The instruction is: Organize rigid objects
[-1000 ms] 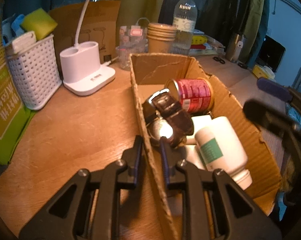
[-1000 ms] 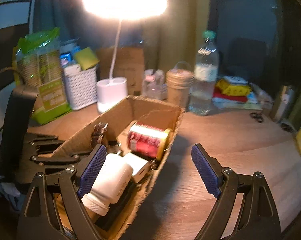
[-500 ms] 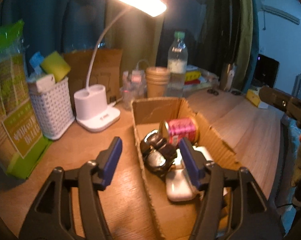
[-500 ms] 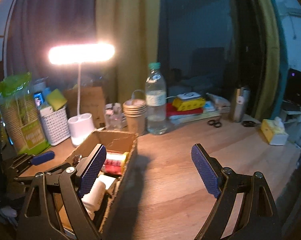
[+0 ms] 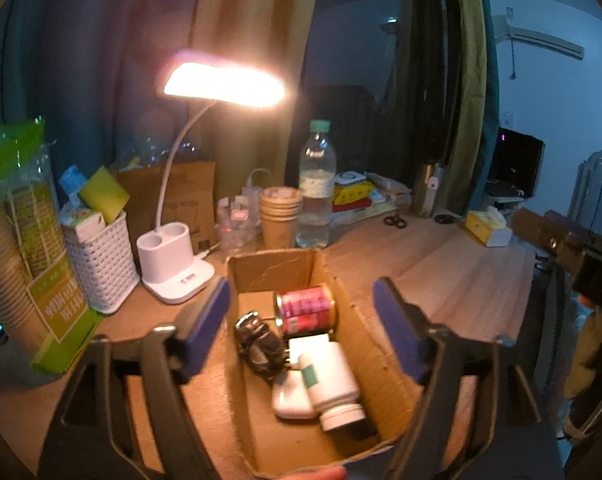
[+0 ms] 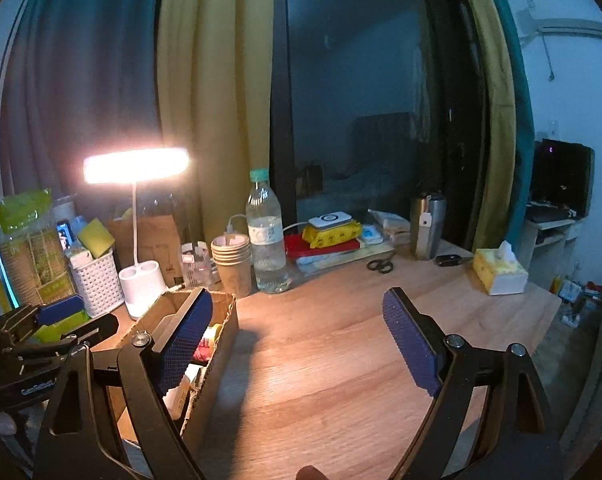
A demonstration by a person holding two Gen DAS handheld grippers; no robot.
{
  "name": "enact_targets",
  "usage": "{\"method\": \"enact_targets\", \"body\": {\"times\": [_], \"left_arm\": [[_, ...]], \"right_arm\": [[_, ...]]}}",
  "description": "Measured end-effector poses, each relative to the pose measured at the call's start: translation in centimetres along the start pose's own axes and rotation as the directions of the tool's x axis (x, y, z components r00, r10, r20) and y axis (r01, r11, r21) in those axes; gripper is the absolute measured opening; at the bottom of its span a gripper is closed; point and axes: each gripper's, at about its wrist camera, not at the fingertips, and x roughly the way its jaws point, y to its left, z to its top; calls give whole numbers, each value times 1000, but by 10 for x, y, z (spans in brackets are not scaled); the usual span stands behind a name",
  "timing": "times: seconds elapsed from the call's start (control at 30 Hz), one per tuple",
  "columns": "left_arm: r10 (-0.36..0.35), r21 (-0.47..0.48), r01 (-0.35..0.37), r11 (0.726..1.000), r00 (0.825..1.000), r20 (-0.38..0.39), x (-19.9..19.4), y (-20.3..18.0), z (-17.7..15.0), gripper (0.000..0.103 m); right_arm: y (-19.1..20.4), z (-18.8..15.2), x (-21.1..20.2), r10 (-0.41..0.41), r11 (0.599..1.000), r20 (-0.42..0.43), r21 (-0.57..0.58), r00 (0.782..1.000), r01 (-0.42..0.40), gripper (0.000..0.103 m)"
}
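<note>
Jaws of the left gripper (image 5: 301,312) are opening and stand wide apart with nothing clamped between them, whereas a second ago they were pinched together at the near left wall of the open brown cardboard box (image 5: 353,312); the right gripper (image 6: 297,332) stands wide open and empty, as it did then. Both tools have lifted and pulled back from the box, so more of the wooden desk (image 6: 341,360) and the lit white gooseneck desk lamp (image 5: 177,272) comes into view. My reading is that the last item has just been let go and the sorting is at or near its end, since the desk around the box shows no loose piece waiting. Inside the box, from largest to smallest, lie a white plastic pill bottle with a green label (image 5: 333,384) near the front, a red cylindrical tin can (image 5: 307,310) on its side toward the far wall, a white rounded earbud-style case (image 5: 291,398) touching the bottle on its left, and a dark brown leather-strapped wristwatch (image 5: 257,344) against the left wall. Writing is scarce: the tall green paper-cup package (image 5: 45,288) at far left carries pale printed characters too blurred to read, and the can's label is illegible.
</note>
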Motion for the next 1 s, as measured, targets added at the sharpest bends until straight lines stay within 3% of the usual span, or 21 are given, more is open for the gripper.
{"method": "enact_targets", "body": {"times": [0.43, 1.0], "left_arm": [[59, 32, -61, 998, 997, 46, -38, -34, 21, 85], [65, 59, -71, 996, 993, 100, -71, -62, 36, 86]], "right_arm": [[-16, 10, -37, -11, 1000, 50, 1, 999, 11, 89], [-25, 14, -66, 2, 1000, 87, 10, 996, -3, 89]]}}
